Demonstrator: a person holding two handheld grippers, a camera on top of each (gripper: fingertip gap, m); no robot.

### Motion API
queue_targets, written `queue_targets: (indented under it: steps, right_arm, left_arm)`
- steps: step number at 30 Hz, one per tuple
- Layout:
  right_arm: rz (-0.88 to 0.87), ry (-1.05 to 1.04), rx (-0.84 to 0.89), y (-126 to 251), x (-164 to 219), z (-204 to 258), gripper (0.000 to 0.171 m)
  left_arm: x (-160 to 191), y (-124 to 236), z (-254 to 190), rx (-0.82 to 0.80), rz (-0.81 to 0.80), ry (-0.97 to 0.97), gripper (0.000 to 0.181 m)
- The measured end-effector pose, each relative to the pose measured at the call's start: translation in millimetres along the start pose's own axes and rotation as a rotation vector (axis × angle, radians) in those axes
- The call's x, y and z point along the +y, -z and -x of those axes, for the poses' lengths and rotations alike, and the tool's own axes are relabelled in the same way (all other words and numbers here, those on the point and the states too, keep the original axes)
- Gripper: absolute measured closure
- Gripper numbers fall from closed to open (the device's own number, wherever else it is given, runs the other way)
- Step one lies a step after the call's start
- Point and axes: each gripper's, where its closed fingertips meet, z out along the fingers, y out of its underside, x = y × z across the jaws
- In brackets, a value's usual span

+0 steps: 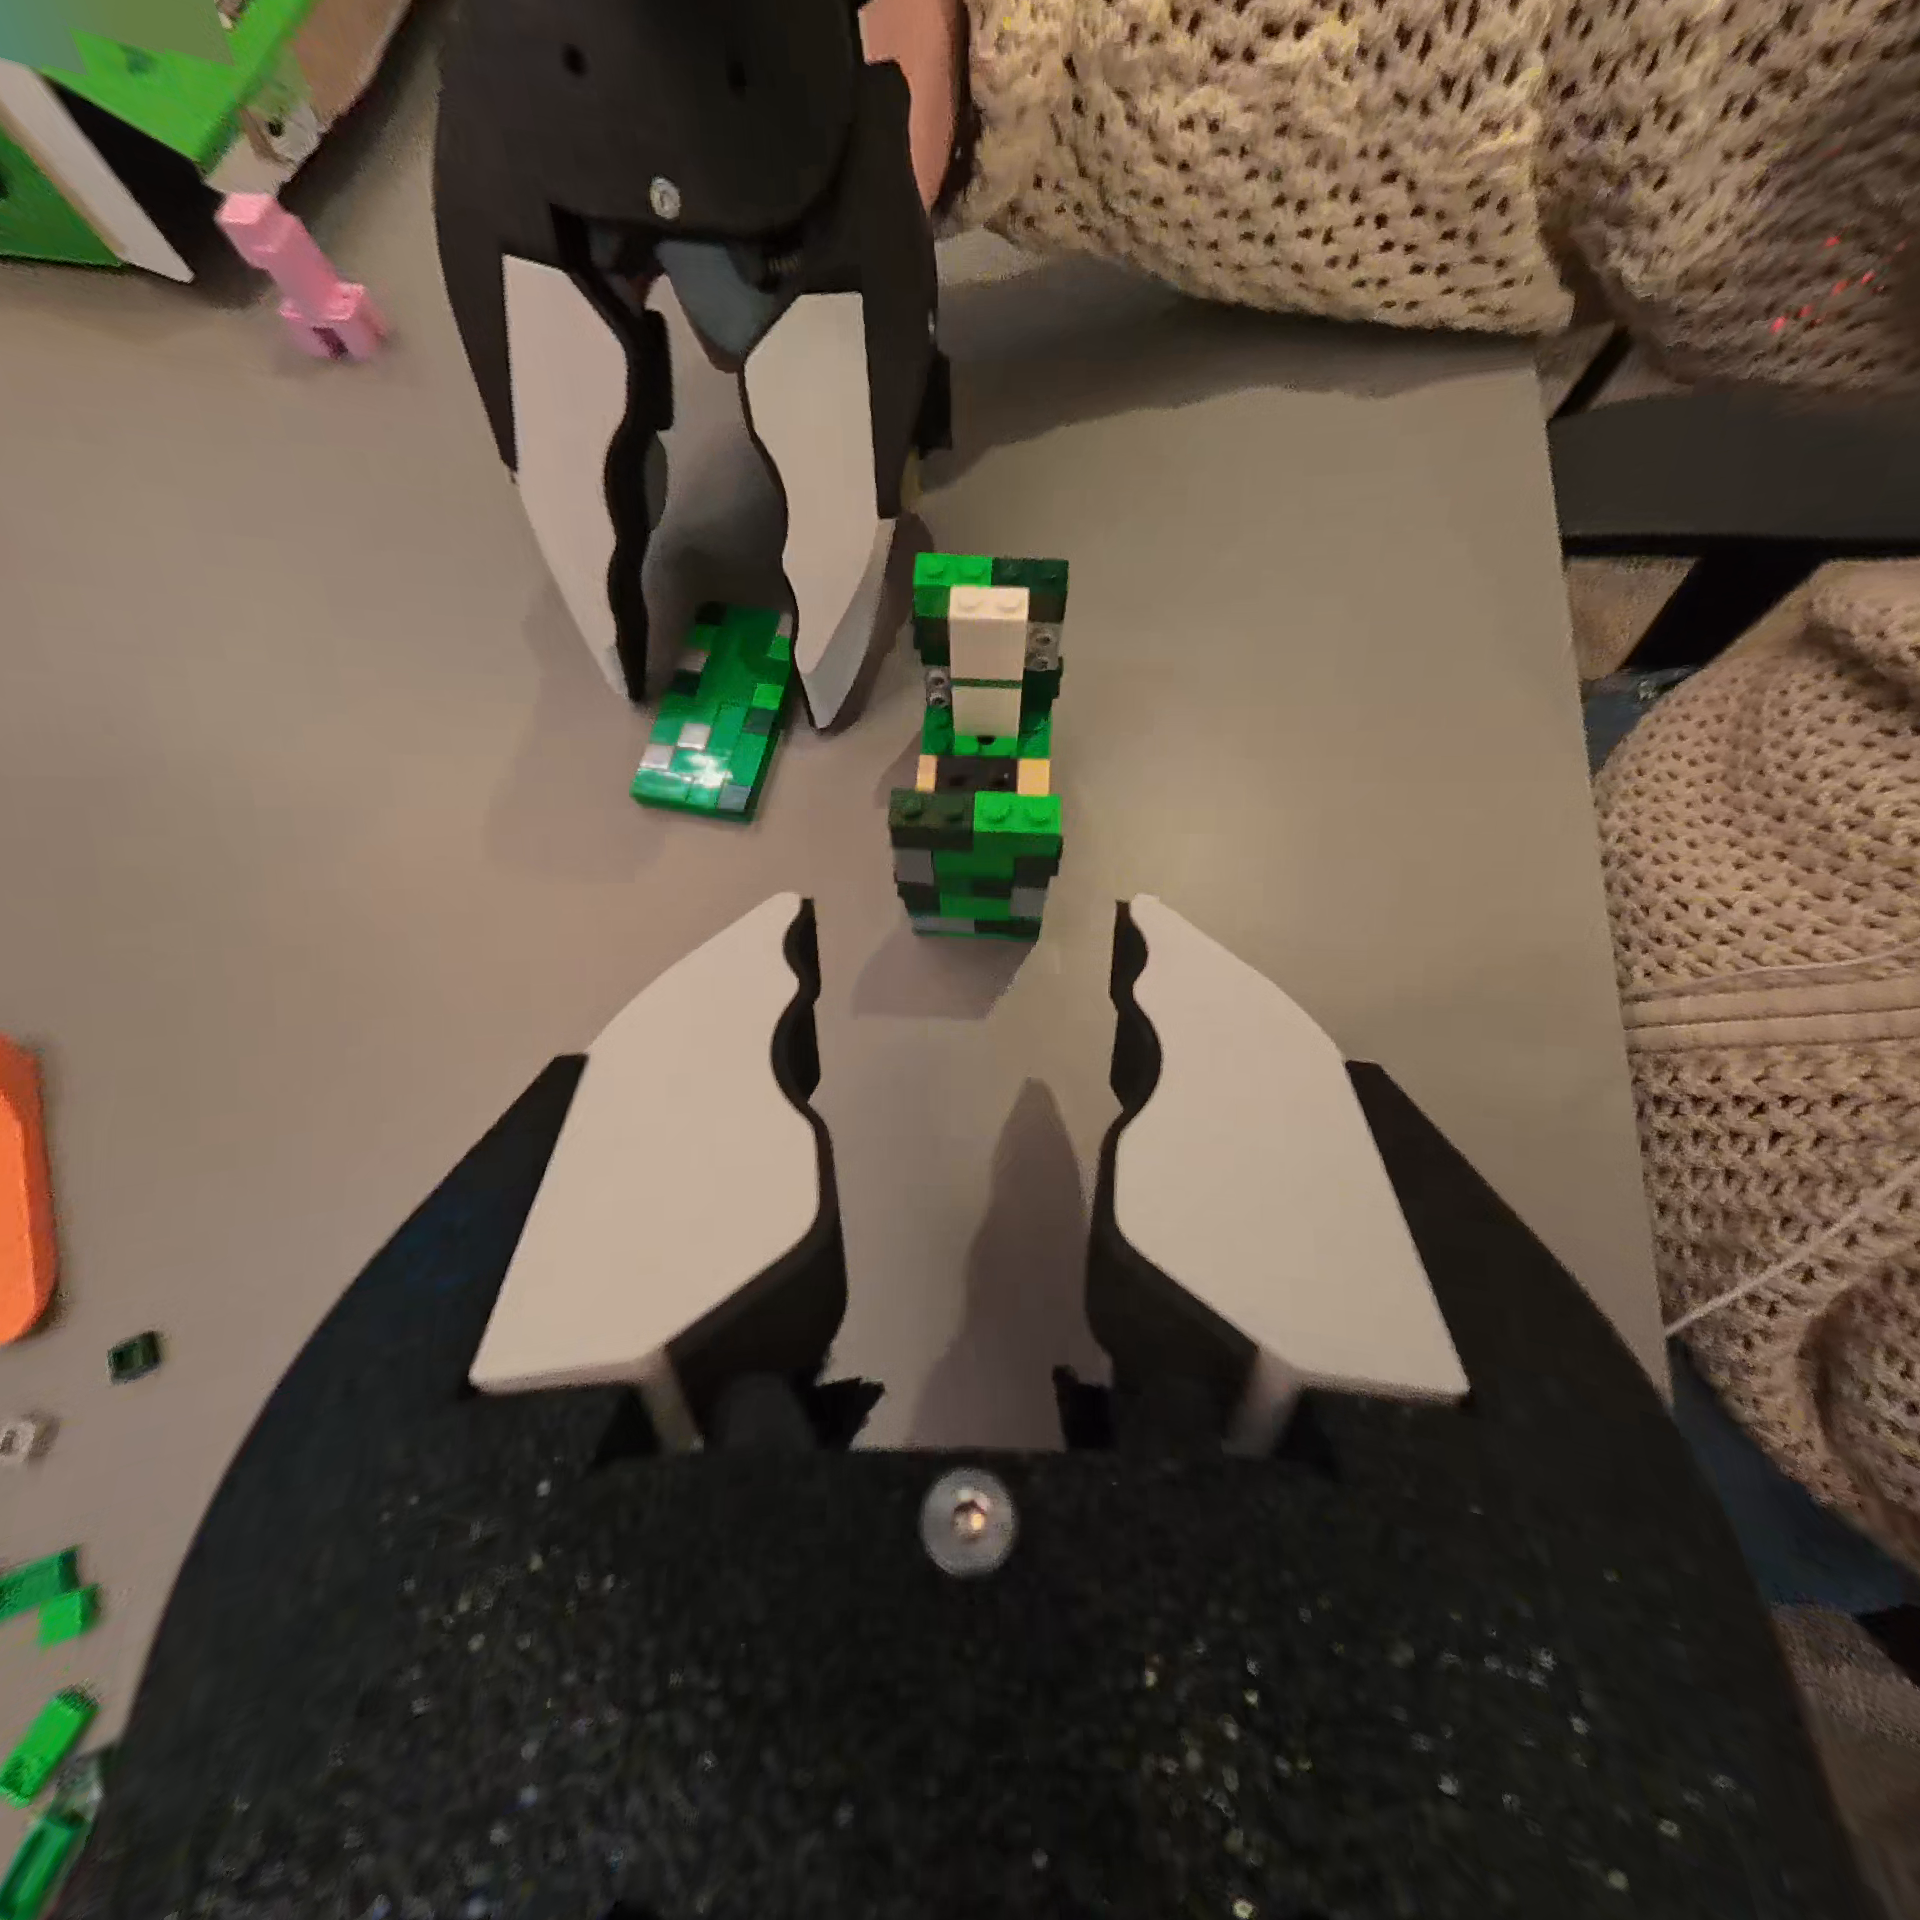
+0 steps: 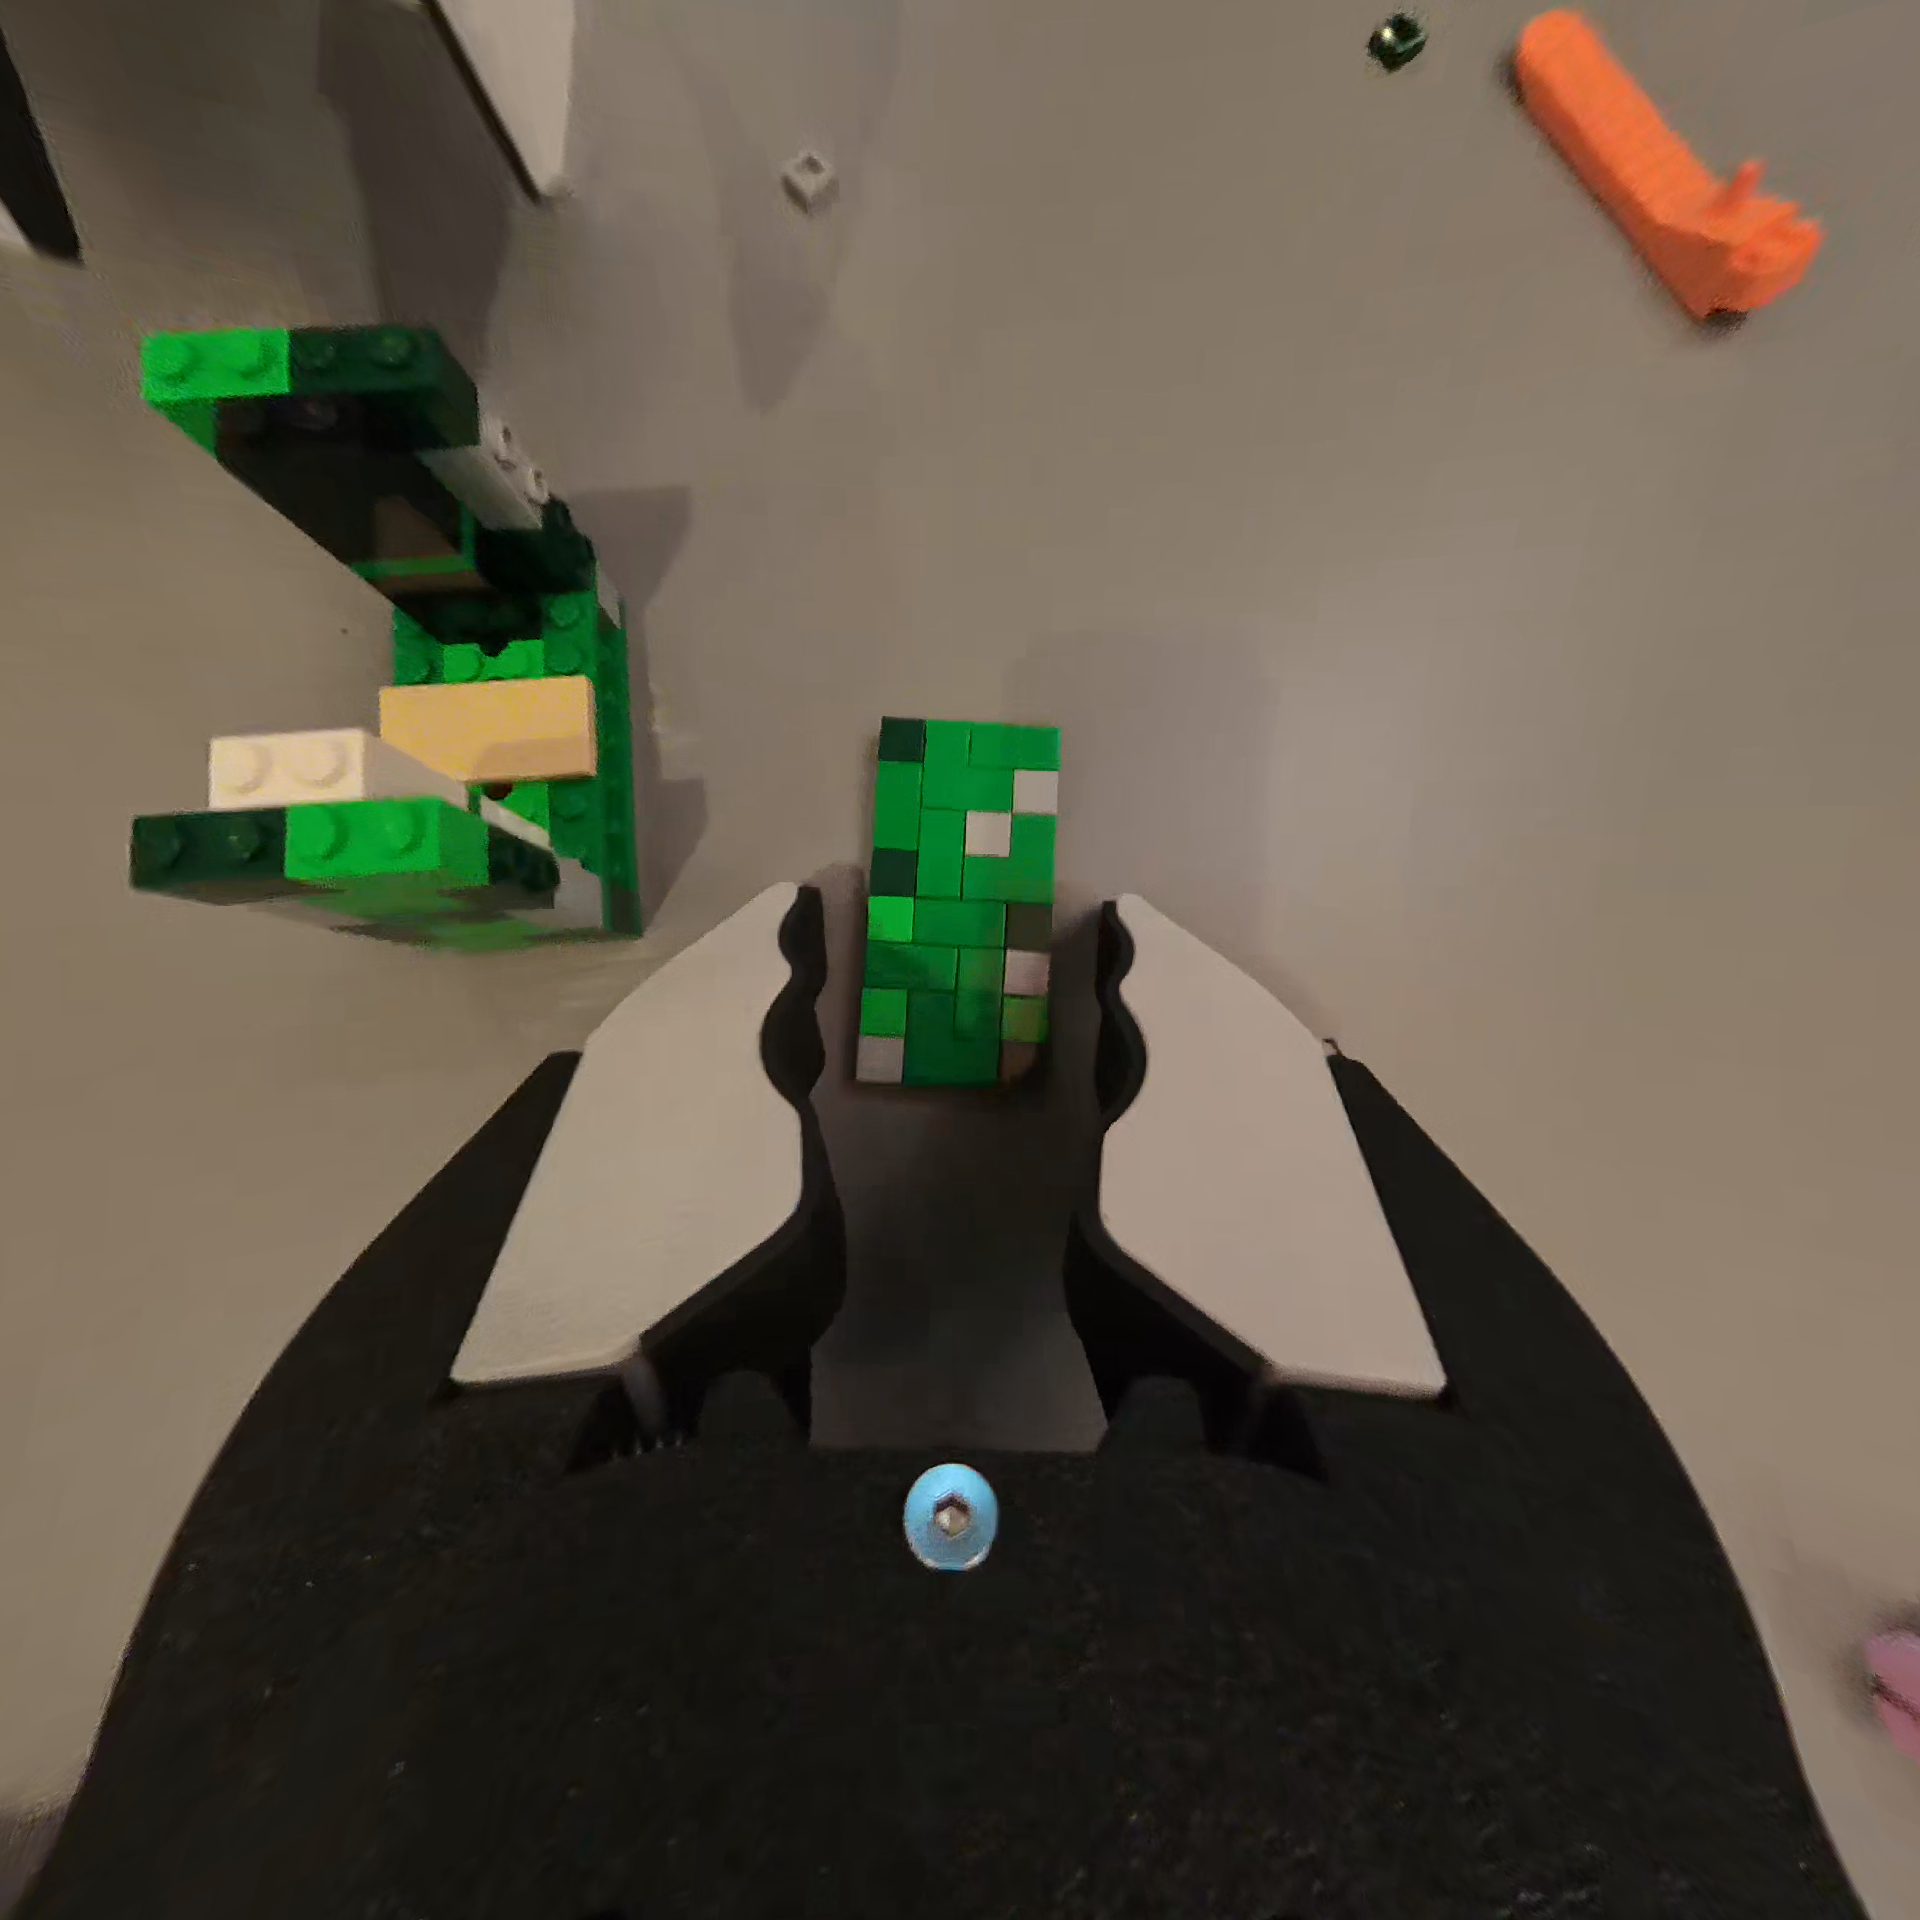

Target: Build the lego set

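Observation:
A green brick build (image 1: 987, 738) with white, tan and black parts stands on the grey table, just ahead of my left gripper (image 1: 966, 914), which is open and empty. It shows at the left of the right wrist view (image 2: 457, 644). A flat green tiled panel (image 1: 717, 717) lies on the table to its left. My right gripper (image 2: 956, 914), seen from the left wrist view too (image 1: 722, 696), is open with its fingertips on either side of the panel's (image 2: 961, 904) near half, not closed on it.
An orange tool (image 2: 1652, 177) and small loose pieces (image 2: 808, 179) lie beyond the panel. A pink figure (image 1: 301, 275) and a green and white box (image 1: 94, 156) sit at the far left. Loose green bricks (image 1: 52, 1621) lie at the near left. The table's edge (image 1: 1579, 727) and a knit sleeve (image 1: 1351, 156) are on the right.

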Motion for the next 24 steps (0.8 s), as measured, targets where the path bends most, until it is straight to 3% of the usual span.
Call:
queue_targets:
  steps: [1,3,8,14,20,24]
  right_arm:
    - [0.016,0.001,-0.007,-0.9,-1.1,0.2,0.123]
    - [0.037,-0.008,0.003,-2.1,-2.7,-1.8,0.138]
    - [0.067,-0.013,0.030,3.7,0.2,-4.8,0.139]
    - [-0.131,0.005,-0.047,48.1,-44.3,23.3,0.139]
    - [-0.006,0.145,-0.093,46.7,-59.6,65.6,0.139]
    - [0.042,0.155,-0.090,37.9,-62.1,72.3,0.139]
  left_arm:
    - [1.5,3.9,0.1,-0.007,-0.021,0.012,0.128]
    - [5.7,9.9,1.1,-0.029,-0.050,0.032,0.126]
    - [13.7,16.0,4.0,-0.088,-0.106,0.057,0.122]
    - [17.3,11.5,2.3,-0.100,-0.140,0.064,0.120]
    - [-2.8,12.4,-1.6,-0.120,-0.230,-0.008,0.114]
    - [-17.3,14.0,-9.4,-0.123,-0.282,-0.104,0.122]
